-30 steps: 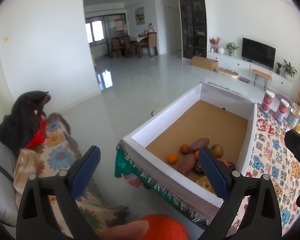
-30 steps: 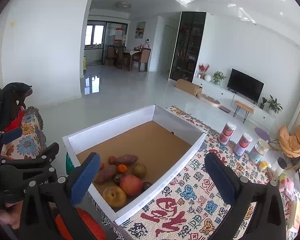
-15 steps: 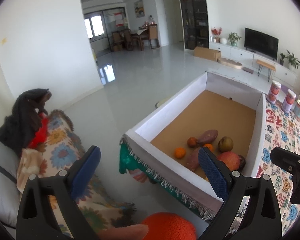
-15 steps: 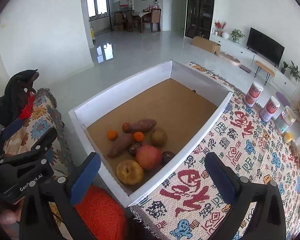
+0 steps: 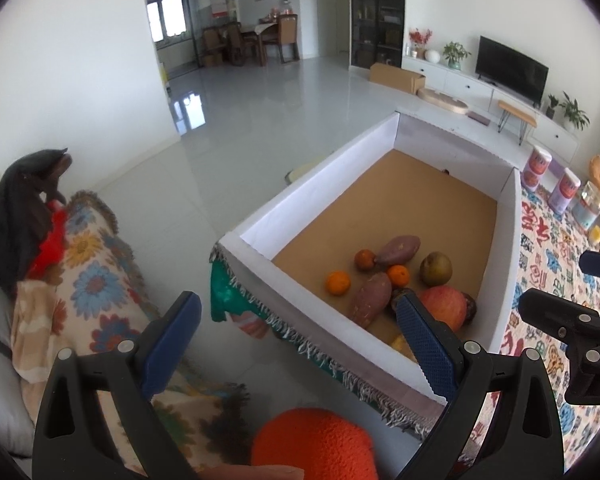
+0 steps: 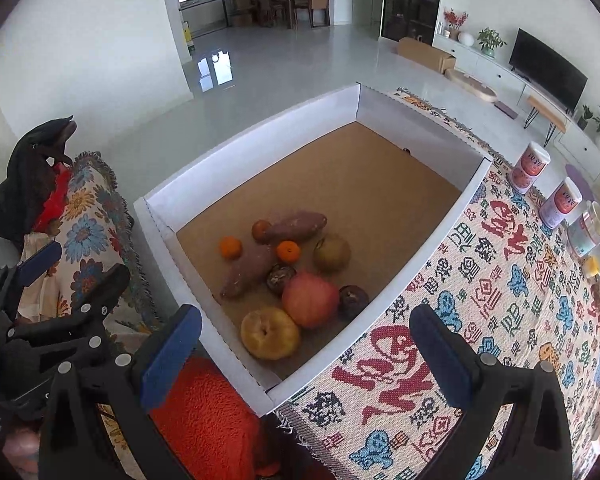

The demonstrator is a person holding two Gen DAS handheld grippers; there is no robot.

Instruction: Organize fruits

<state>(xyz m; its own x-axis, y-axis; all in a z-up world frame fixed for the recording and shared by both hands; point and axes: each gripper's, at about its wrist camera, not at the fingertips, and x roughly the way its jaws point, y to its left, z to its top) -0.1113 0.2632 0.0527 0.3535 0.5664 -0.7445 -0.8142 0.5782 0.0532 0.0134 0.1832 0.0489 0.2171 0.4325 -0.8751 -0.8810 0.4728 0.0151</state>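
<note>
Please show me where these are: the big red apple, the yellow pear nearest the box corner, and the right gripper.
big red apple [image 6: 310, 299]: right wrist view, middle of its top.
yellow pear [image 6: 270, 333]: right wrist view, beside its stem dimple.
right gripper [image 6: 306, 354]: right wrist view, midway between fingertips.

Left tongs: jaws spread wide with nothing between them, blue pads facing inward. Right tongs: jaws likewise wide apart and empty. In the right wrist view, the left tongs sit to the left of the right tongs, well apart.
</note>
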